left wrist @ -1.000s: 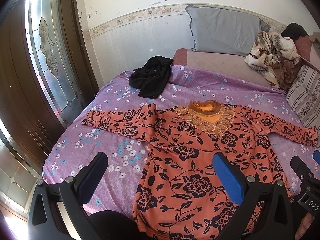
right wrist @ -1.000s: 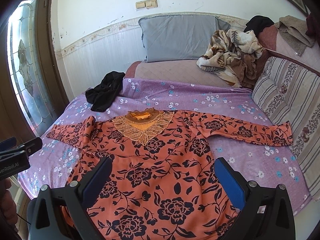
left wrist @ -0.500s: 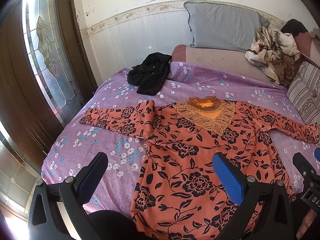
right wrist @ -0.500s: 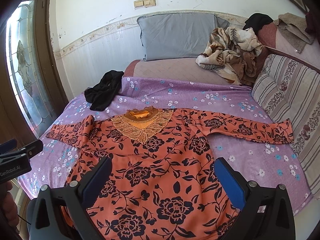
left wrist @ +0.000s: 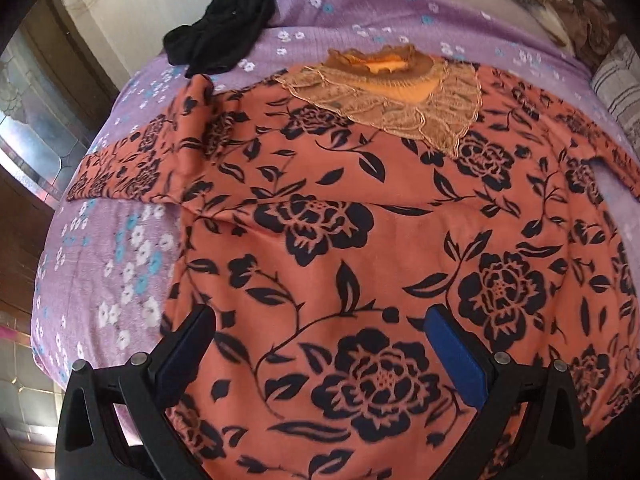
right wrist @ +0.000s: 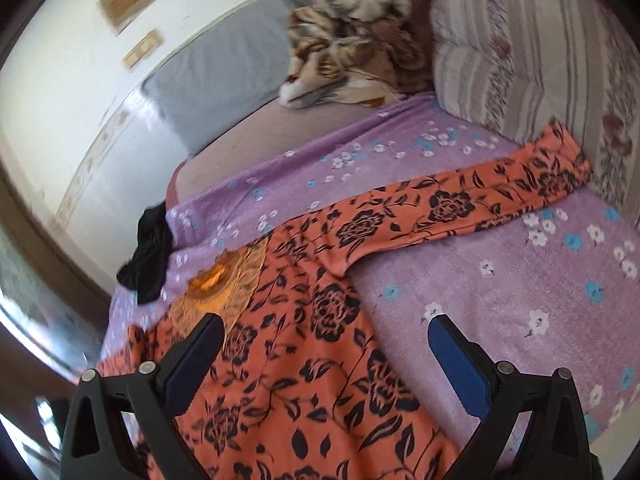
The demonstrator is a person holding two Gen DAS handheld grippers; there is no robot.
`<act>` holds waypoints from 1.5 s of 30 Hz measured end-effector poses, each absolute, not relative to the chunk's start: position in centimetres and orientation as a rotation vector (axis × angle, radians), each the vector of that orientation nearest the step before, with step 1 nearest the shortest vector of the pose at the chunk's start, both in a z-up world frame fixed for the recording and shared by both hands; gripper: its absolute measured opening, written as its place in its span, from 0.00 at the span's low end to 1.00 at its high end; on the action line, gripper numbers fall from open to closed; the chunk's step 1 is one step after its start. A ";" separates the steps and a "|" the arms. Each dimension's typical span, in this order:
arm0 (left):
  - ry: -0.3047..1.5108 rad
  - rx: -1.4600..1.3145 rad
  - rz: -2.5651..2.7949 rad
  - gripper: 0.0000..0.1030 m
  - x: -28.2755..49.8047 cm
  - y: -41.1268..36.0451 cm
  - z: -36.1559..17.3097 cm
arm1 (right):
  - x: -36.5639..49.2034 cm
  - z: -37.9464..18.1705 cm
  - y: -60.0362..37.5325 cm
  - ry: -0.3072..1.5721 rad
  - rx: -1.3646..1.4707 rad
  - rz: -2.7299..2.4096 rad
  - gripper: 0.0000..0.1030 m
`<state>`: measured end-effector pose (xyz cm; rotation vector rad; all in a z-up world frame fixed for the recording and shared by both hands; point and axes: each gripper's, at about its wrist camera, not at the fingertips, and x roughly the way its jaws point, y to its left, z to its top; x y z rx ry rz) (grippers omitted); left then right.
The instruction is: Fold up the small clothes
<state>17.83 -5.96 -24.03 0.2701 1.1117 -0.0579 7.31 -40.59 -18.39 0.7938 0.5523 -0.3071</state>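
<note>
Spreading across the near half of the purple flower-printed bedspread [left wrist: 120, 248], the orange blouse with black roses [left wrist: 360, 240] lies flat, one sleeve [right wrist: 460, 208] stretched right toward the striped cushion [right wrist: 520, 48]. Farther off we see a grey pillow [right wrist: 224, 76], a crumpled brown-and-cream blanket [right wrist: 352, 48] and a black garment [left wrist: 224, 32] at far left. Our left gripper [left wrist: 320, 344] and right gripper [right wrist: 326, 354] hover wide apart, holding nothing.

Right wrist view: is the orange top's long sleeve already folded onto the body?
No, the sleeve lies stretched out flat across the purple bedspread.
</note>
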 end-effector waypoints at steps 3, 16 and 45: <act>1.103 0.314 -0.096 1.00 19.0 -7.7 -26.1 | 7.6 -22.4 -47.8 0.465 1.086 -0.393 1.00; 1.011 0.151 -0.198 1.00 19.0 -6.6 -27.4 | 7.4 -27.9 -63.8 0.235 1.360 -0.784 0.65; 0.848 -0.009 0.177 1.00 24.6 6.4 -19.9 | 30.3 -23.5 -20.6 0.788 0.673 0.310 0.17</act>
